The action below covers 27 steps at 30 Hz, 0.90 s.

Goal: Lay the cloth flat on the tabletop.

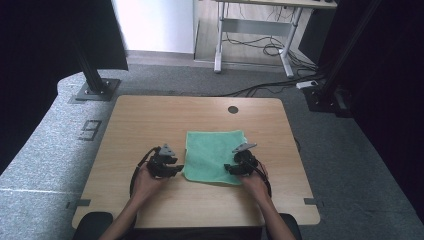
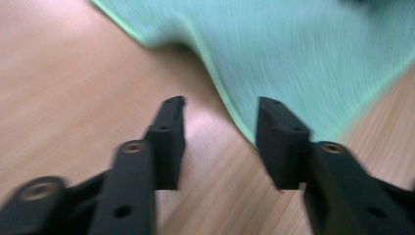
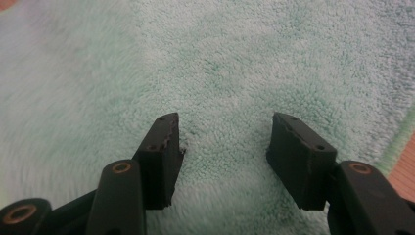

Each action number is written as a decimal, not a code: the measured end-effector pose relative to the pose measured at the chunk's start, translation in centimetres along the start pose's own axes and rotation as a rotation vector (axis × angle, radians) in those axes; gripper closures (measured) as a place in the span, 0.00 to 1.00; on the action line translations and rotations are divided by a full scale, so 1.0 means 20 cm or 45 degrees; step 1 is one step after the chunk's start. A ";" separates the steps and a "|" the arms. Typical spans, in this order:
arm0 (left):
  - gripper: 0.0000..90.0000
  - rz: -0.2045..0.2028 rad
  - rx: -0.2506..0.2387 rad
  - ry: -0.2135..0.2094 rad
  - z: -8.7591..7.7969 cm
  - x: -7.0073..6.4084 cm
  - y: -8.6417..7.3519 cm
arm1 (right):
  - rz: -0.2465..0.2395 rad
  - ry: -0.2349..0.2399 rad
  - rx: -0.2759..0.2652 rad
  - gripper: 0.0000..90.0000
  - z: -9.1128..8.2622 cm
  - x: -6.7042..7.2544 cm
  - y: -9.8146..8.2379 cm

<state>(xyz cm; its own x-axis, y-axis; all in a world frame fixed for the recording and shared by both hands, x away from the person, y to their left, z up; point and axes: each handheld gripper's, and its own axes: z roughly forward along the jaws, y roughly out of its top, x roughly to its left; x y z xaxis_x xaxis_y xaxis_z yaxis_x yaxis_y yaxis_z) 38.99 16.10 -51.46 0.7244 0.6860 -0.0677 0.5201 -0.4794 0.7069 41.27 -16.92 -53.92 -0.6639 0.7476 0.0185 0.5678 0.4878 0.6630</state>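
Towel [image 1: 214, 155] is green, folded into a rough square, lying flat on the table [image 1: 150, 120] a bit right of the middle and closer to the near edge. Left gripper [image 1: 176, 169] sits on the bare wood just off the towel's left edge, jaws spread with nothing between them. Its own view is pretty blurry, but the towel's [image 2: 313, 54] hem looks slightly lifted near the right jaw, though I wouldn't swear to it. Right gripper [image 1: 229, 168] is over the towel's near right corner, jaws spread apart too, terry cloth [image 3: 220, 88] right under them and not pinched.
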 end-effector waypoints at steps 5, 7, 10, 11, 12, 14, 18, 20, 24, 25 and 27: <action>0.42 -0.024 -0.072 -0.035 0.01 0.01 0.03 | -0.002 0.002 0.003 0.46 0.00 0.01 0.00; 0.37 -0.021 -0.069 -0.061 0.04 0.00 0.02 | -0.016 0.008 0.003 0.45 0.00 0.01 0.00; 0.36 0.018 -0.010 -0.069 0.09 -0.04 0.02 | -0.011 0.024 -0.010 0.43 -0.01 0.01 0.00; 0.35 0.030 0.003 -0.071 0.10 -0.05 0.01 | -0.007 0.024 -0.017 0.42 -0.02 0.01 0.00; 0.35 0.045 0.024 -0.085 0.10 -0.06 0.01 | -0.010 0.022 -0.020 0.42 -0.03 0.00 0.00; 0.36 0.058 0.045 -0.099 0.09 -0.08 0.00 | -0.004 0.020 -0.021 0.41 -0.05 0.00 -0.02; 0.34 0.094 0.083 -0.105 0.08 -0.11 -0.01 | -0.003 0.017 -0.016 0.38 -0.10 -0.02 -0.07; 0.34 0.095 0.090 -0.101 0.07 -0.12 -0.02 | -0.001 0.011 -0.018 0.38 -0.12 -0.02 -0.09; 0.34 0.103 0.117 -0.091 0.06 -0.13 -0.07 | 0.004 0.011 -0.015 0.36 -0.18 -0.03 -0.17; 0.34 0.099 0.121 -0.087 0.06 -0.13 -0.07 | 0.005 0.004 -0.016 0.36 -0.20 -0.03 -0.19; 0.34 0.103 0.126 -0.082 0.05 -0.13 -0.08 | 0.013 -0.015 -0.025 0.36 -0.24 -0.04 -0.23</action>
<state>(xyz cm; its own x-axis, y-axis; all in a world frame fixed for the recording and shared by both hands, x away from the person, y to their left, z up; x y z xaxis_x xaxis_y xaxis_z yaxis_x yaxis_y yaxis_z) 36.83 14.54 -53.15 0.7915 0.6082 -0.0605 0.4988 -0.5857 0.6388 36.88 -21.82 -53.36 -0.6521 0.7580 0.0165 0.5649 0.4713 0.6773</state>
